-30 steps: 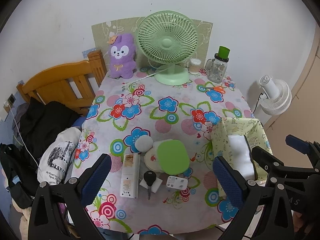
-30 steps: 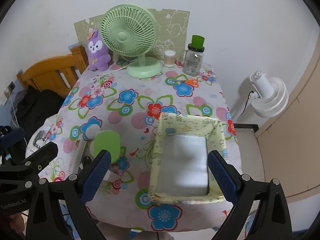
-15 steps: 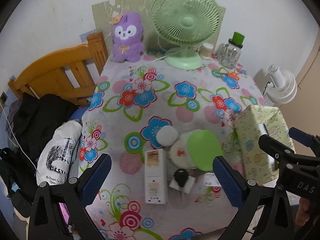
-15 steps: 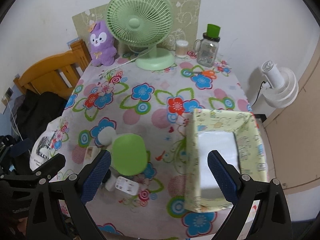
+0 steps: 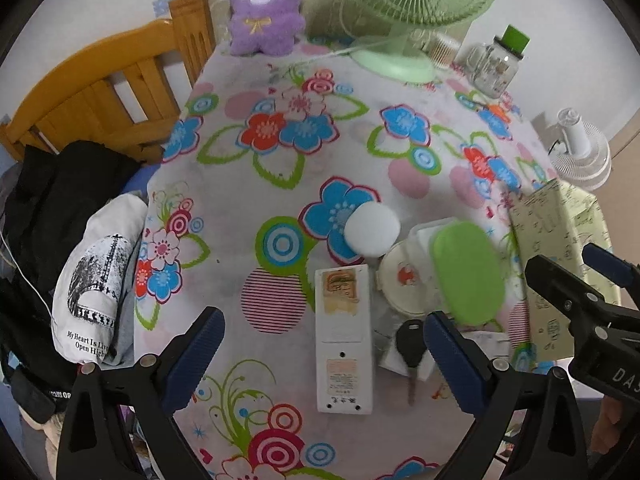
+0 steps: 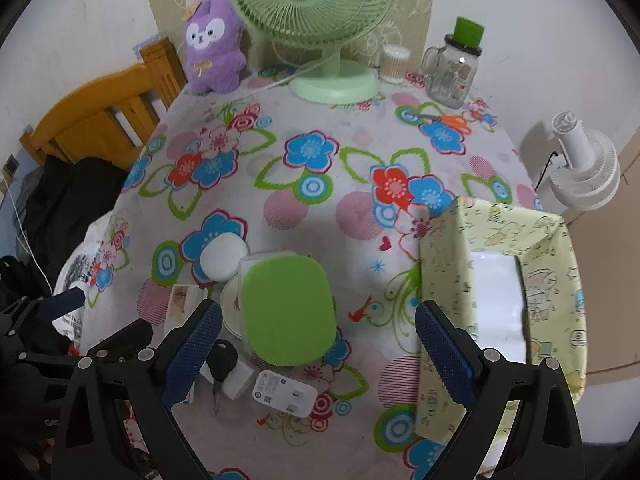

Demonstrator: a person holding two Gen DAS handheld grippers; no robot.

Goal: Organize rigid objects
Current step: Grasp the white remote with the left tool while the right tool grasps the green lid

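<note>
A cluster of small objects lies near the table's front edge: a long white box (image 5: 344,336), a white round puff (image 5: 372,230), a green-lidded container (image 5: 468,272) (image 6: 288,304), a round tin (image 5: 402,288), a black key (image 5: 410,354) (image 6: 221,364) and a white charger (image 6: 285,392). A yellow patterned fabric bin (image 6: 500,300) (image 5: 560,248) stands to the right. My left gripper (image 5: 324,360) is open above the white box and key. My right gripper (image 6: 316,344) is open above the green lid.
A green desk fan (image 6: 320,20), a purple plush (image 6: 214,46), a glass jar with green lid (image 6: 454,68) and a small cup (image 6: 394,64) stand at the back. A wooden chair (image 5: 100,92) with clothes is left; a white floor fan (image 6: 580,168) is right.
Both grippers have moved forward and down toward the cluster of objects. The right one has shifted left from over the bin to over the green lid. Both stay open.
</note>
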